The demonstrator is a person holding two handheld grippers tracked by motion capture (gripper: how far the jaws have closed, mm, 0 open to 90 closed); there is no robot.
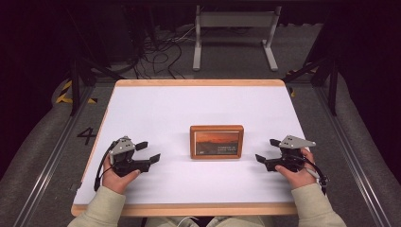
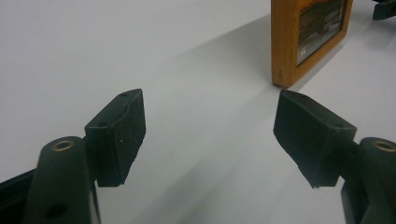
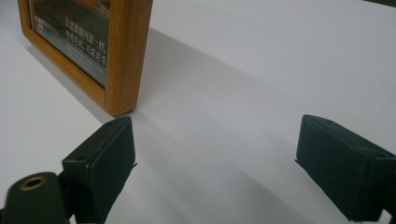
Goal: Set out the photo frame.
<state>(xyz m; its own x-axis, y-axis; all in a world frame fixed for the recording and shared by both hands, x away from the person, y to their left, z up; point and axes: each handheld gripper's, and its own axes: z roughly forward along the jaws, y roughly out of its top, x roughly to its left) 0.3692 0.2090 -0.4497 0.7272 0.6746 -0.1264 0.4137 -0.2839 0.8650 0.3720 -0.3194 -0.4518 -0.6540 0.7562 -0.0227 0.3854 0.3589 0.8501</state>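
A small wooden picture frame [image 1: 216,142] with an orange sunset picture stands upright in the middle of the white table top [image 1: 198,109], its face toward the person. My left gripper [image 1: 147,151] rests on the table to the frame's left, open, with nothing between its jaws. My right gripper [image 1: 267,150] sits to the frame's right, also open and empty. In the left gripper view the frame [image 2: 308,37] is ahead at upper right, beyond the gripper [image 2: 210,135]. In the right gripper view the frame [image 3: 88,46] stands close at upper left, just past the gripper [image 3: 215,163].
The table has a wooden rim [image 1: 189,209] along its edges. Beyond it lie floor cables [image 1: 161,49] and a white metal stand [image 1: 234,33]. Black frame legs [image 1: 326,71] flank the table at both sides.
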